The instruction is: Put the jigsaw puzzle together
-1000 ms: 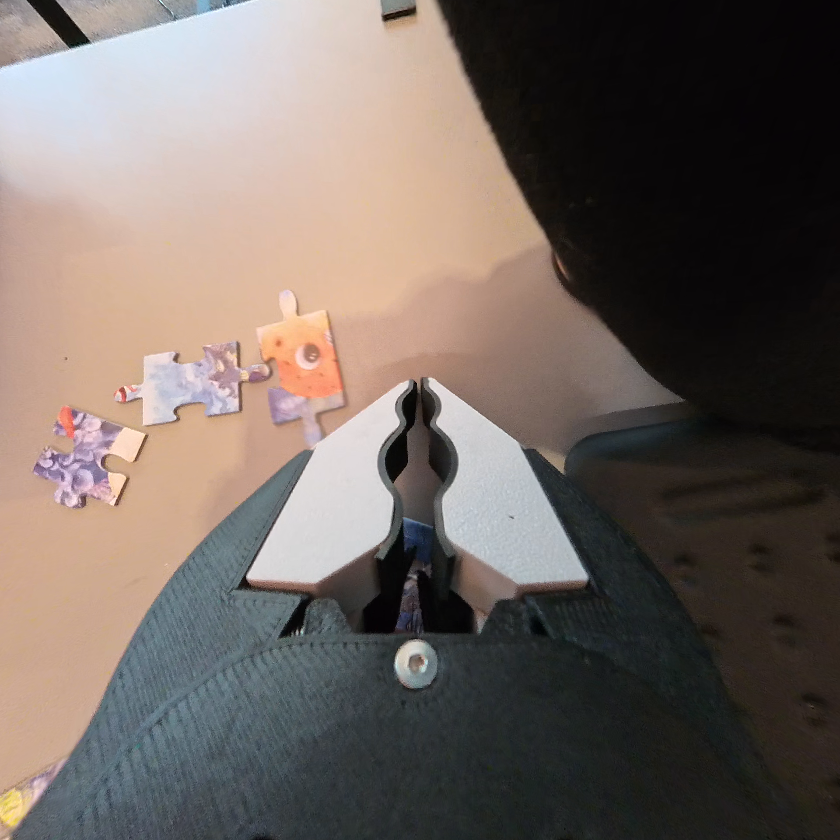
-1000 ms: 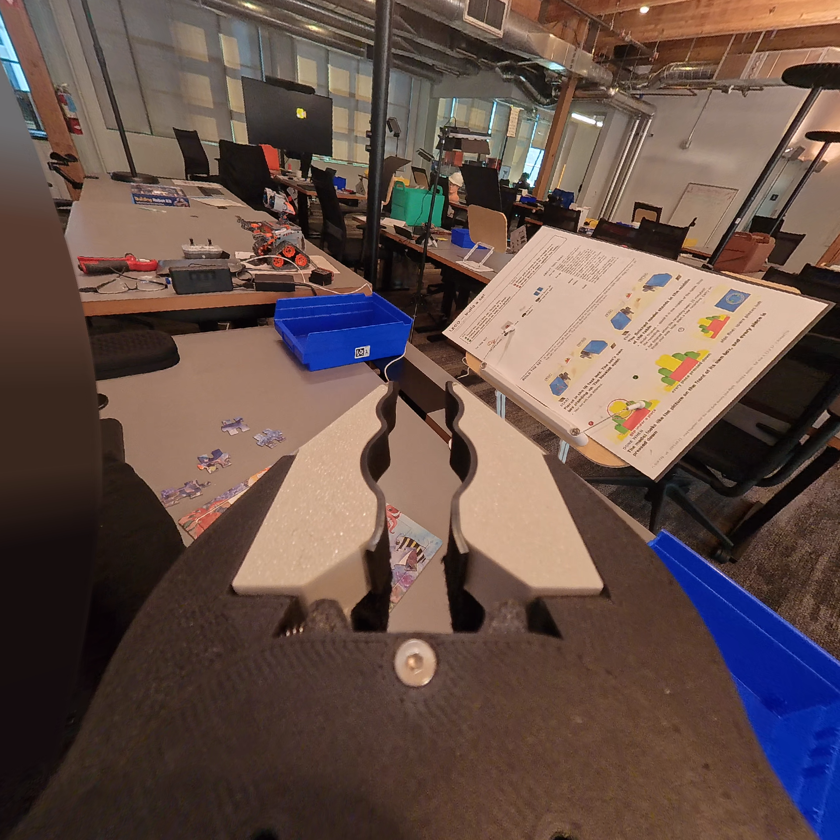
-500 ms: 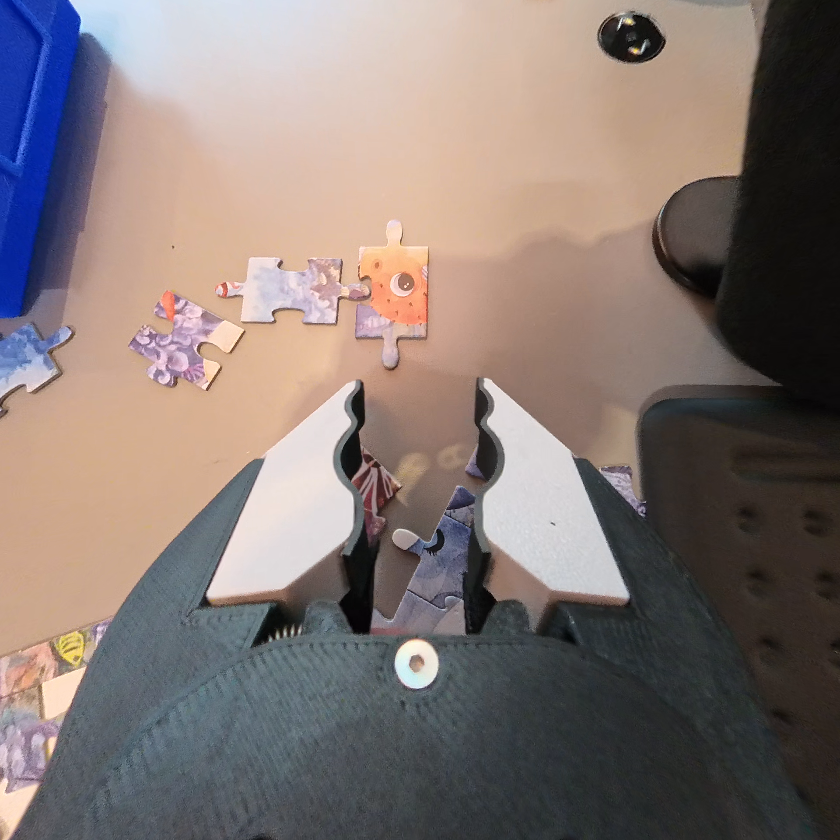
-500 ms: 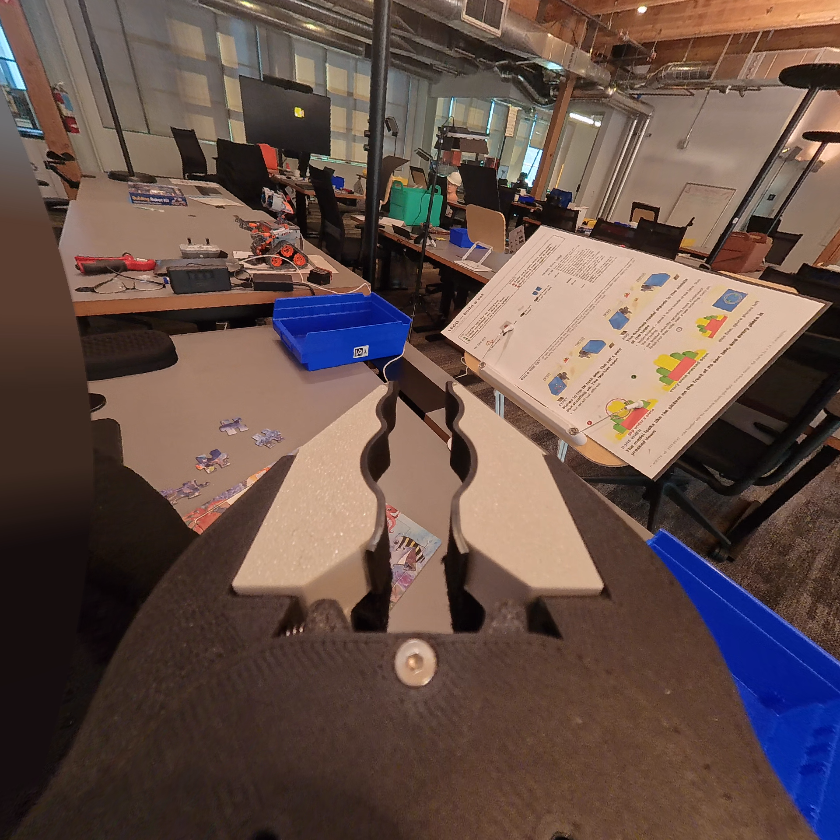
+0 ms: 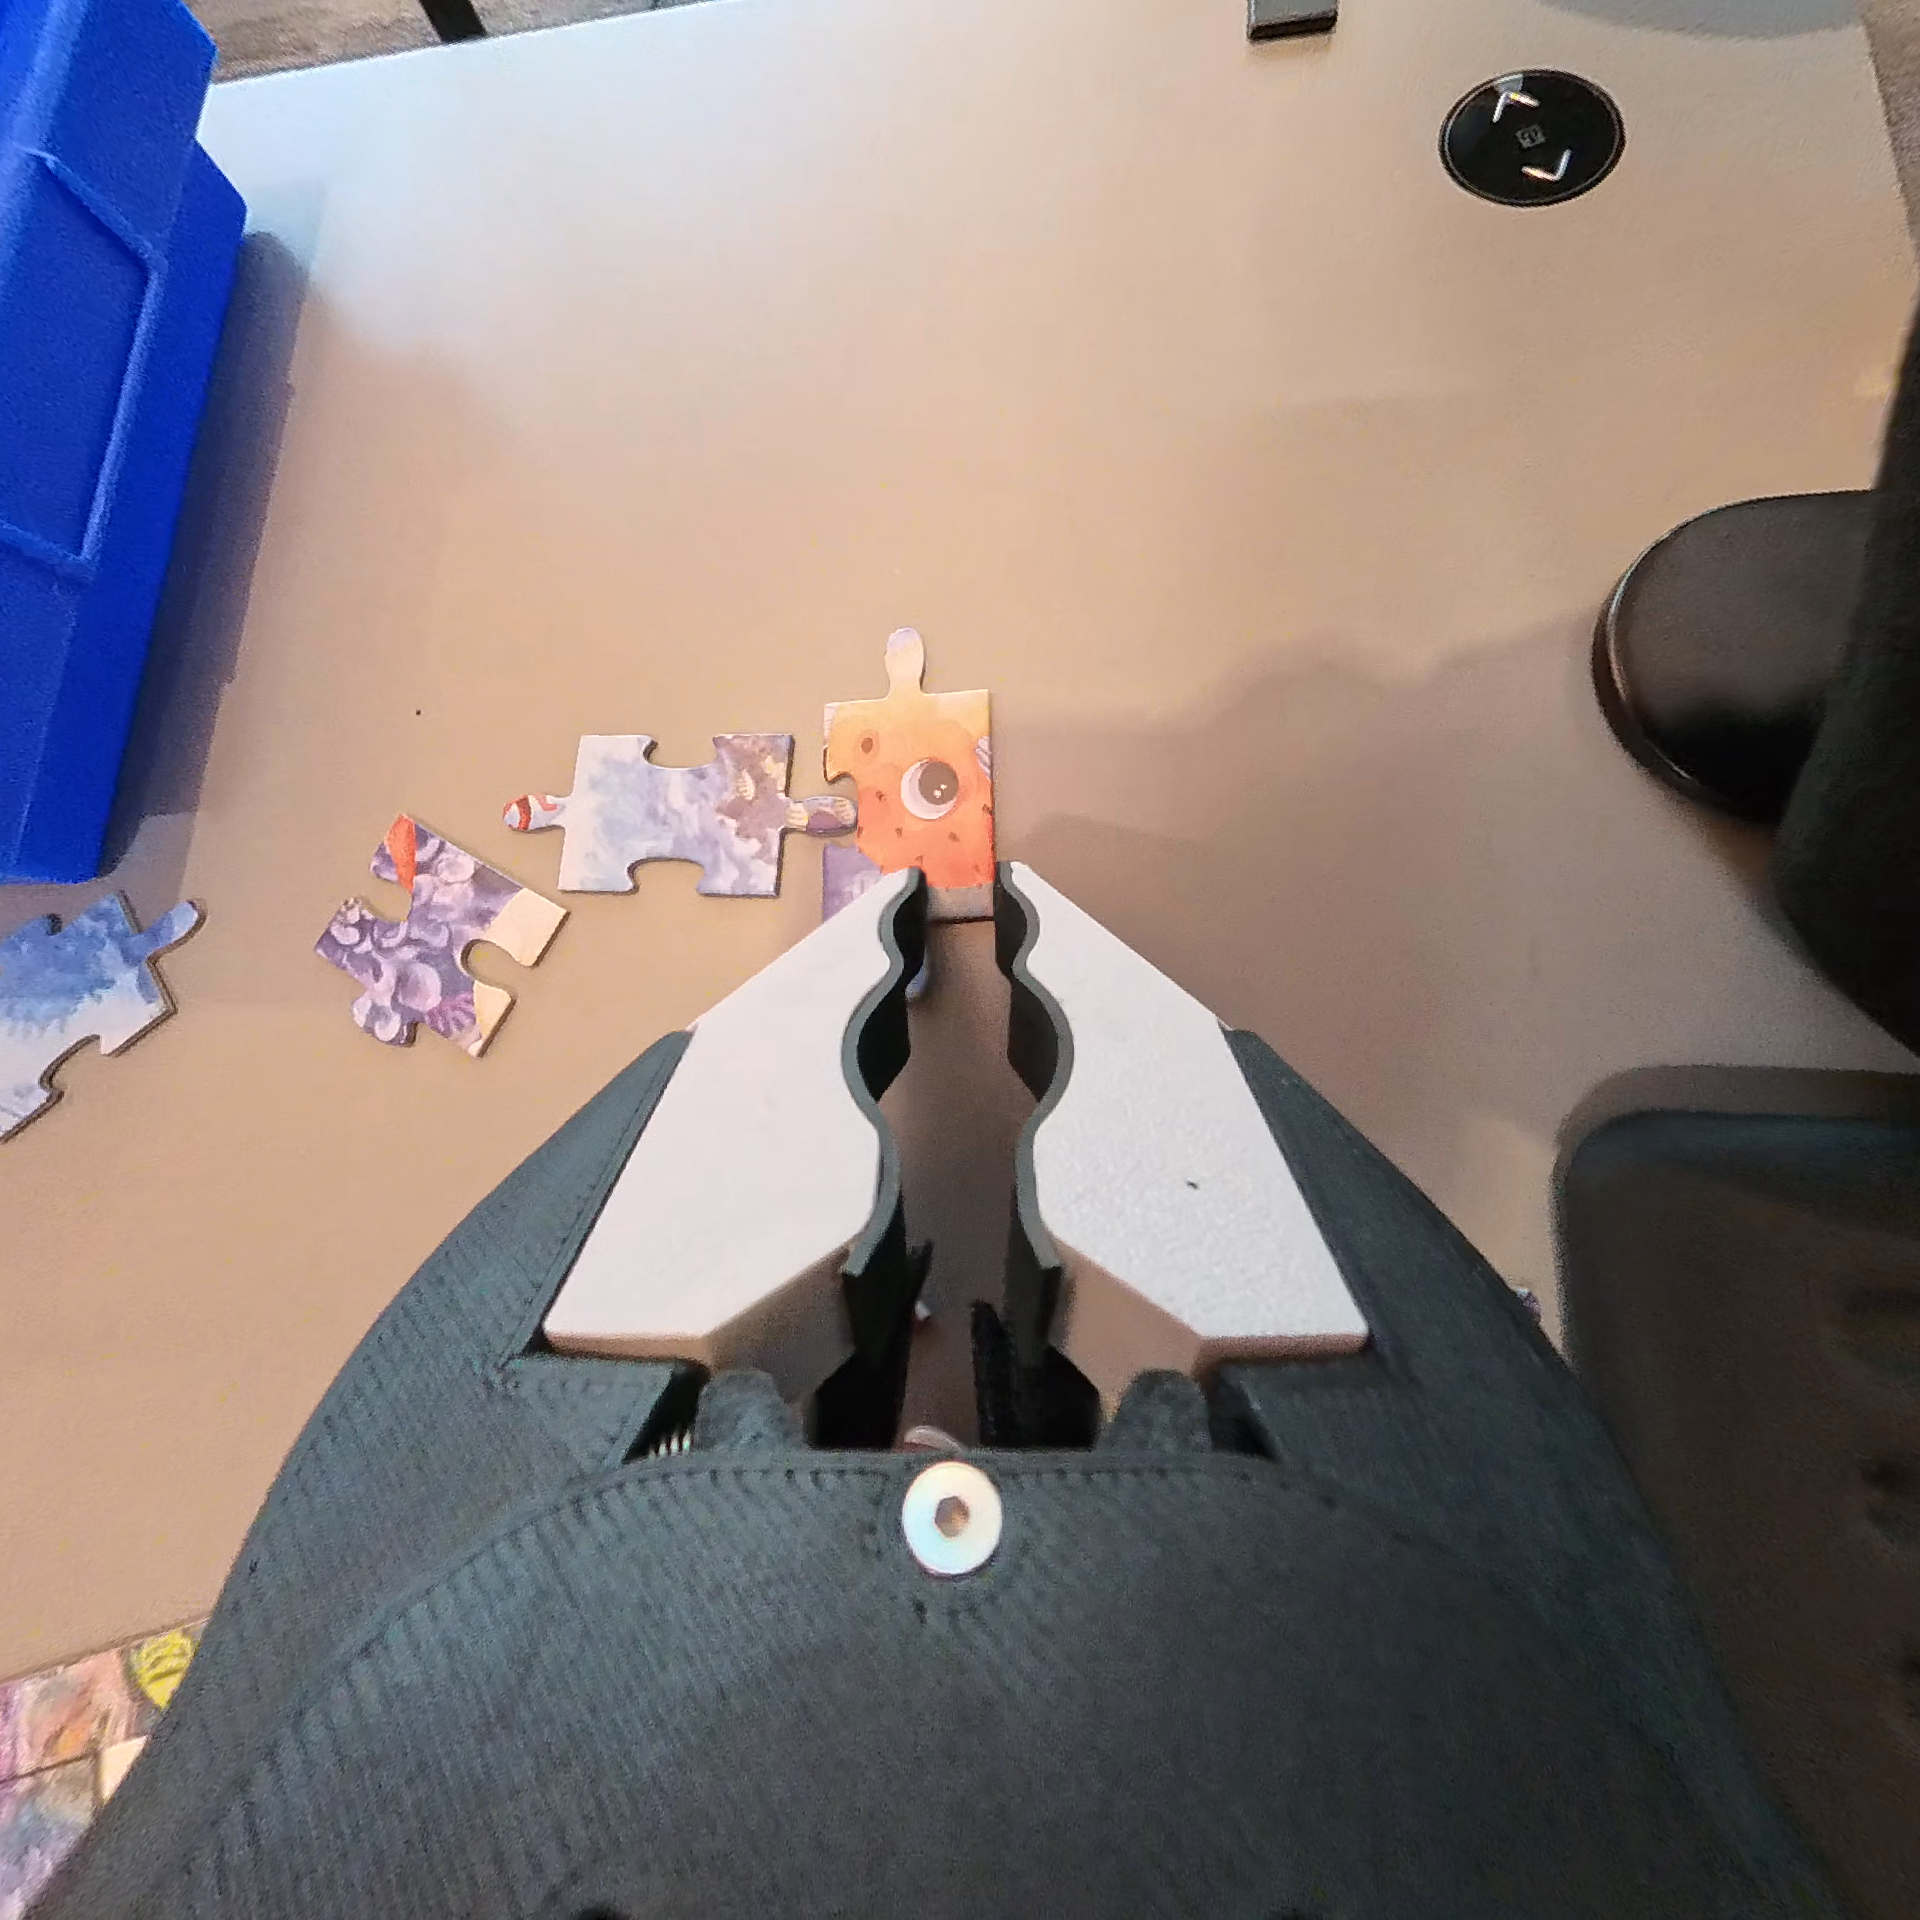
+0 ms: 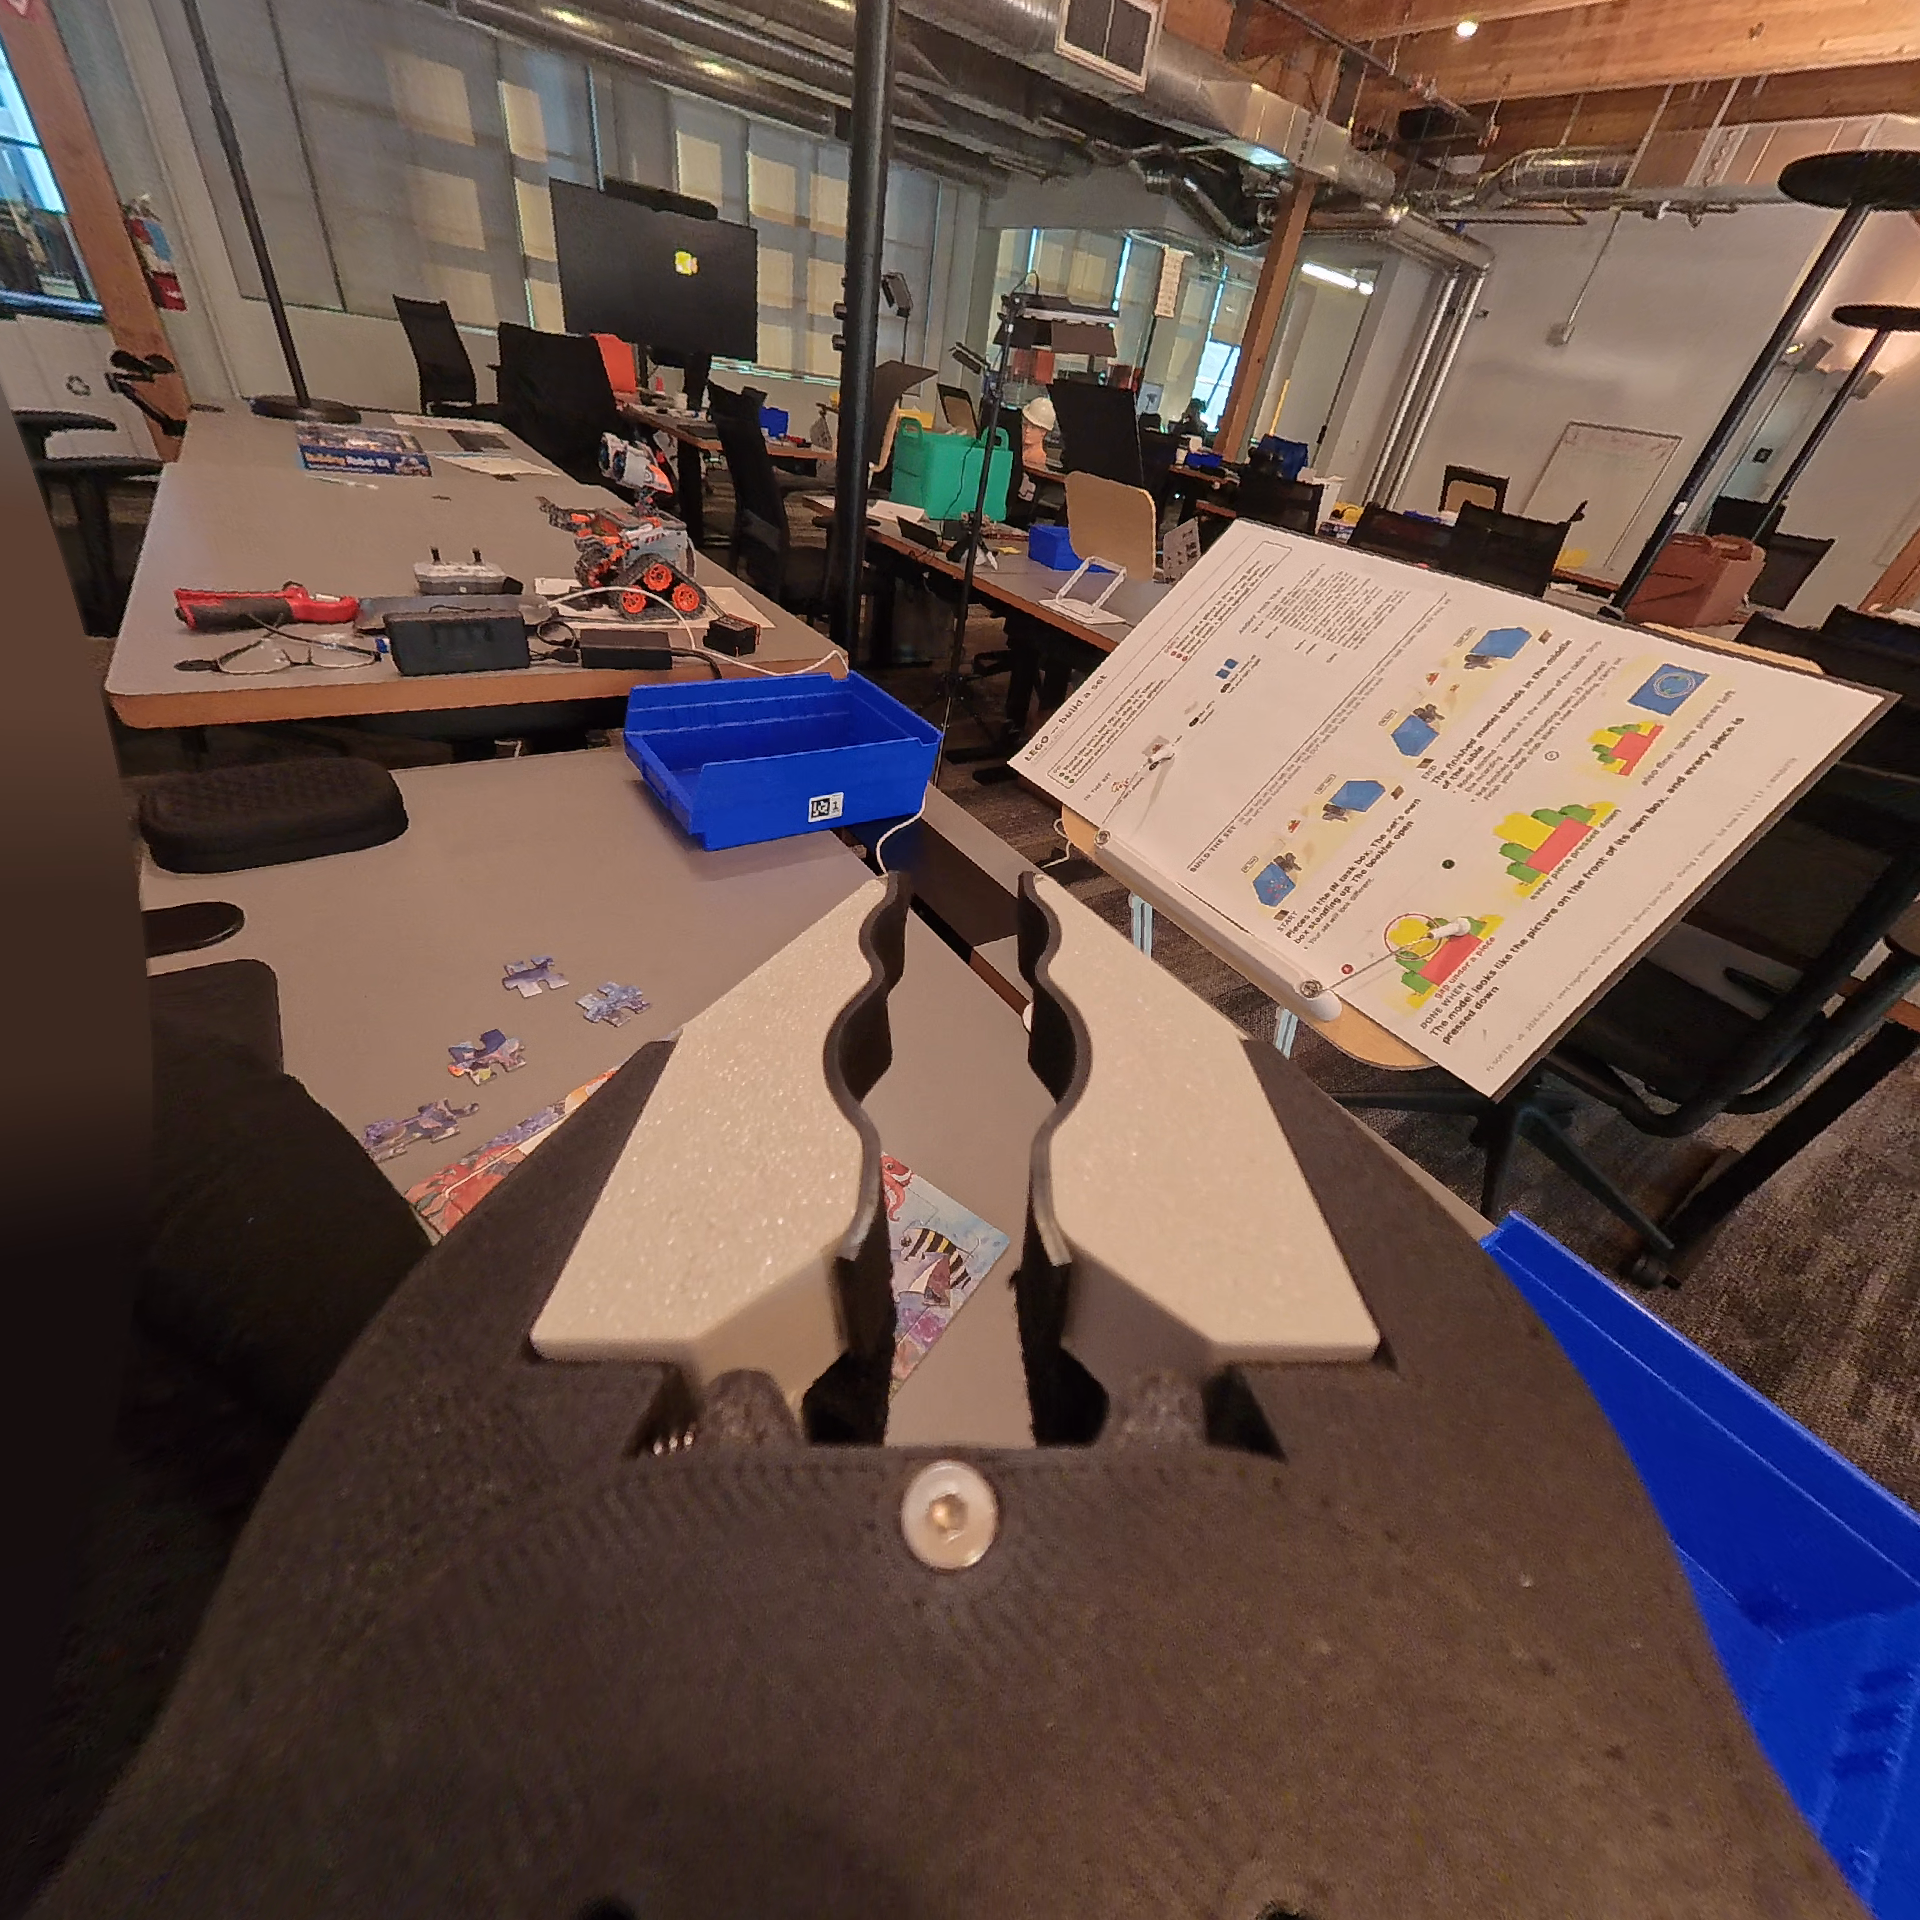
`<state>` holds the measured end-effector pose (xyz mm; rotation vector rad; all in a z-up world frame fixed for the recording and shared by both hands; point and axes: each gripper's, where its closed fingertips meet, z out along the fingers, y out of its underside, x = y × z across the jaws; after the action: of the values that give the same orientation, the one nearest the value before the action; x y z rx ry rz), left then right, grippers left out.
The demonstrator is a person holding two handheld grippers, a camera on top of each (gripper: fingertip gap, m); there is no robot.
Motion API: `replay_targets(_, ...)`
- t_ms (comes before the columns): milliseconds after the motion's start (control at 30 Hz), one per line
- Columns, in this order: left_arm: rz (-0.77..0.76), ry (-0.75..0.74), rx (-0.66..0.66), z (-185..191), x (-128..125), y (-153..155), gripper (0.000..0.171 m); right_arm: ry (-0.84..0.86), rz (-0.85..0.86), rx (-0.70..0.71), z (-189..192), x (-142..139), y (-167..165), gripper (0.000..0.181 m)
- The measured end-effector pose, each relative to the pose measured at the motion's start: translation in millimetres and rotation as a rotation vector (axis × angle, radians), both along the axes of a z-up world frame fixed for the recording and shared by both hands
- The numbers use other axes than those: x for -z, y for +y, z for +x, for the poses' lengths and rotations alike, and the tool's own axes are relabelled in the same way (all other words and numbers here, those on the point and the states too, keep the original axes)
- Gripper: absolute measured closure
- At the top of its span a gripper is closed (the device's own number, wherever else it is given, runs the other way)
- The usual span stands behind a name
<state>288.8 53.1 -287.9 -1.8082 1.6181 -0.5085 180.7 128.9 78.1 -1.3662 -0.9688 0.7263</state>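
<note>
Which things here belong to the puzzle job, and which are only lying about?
Belong to the job:
- orange piece, at the tips of the open left tongs
- pale blue piece touching it
- purple piece, lying apart
- joined puzzle part under the open right tongs

Lying about:
- blue bin
- instruction sheet
- toy vehicle
- glasses

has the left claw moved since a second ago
Yes. The left claw has opened and advanced toward the orange fish-eye puzzle piece; its tips now overlap that piece's near edge on the beige table.
</note>
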Motion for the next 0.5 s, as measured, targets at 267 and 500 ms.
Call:
replay_targets(267,0.021,-0.004,0.003,-1.2,-0.7,-3.6,0.171,0.001,0.003,-0.003,0.1,-0.4,-1.0,0.162)
replay_targets(500,-0.041,-0.038,0.006,-10.9,-6.9,-2.1,0.171,0.007,0.003,-0.003,1.9,-1.1,-1.1,0.162)
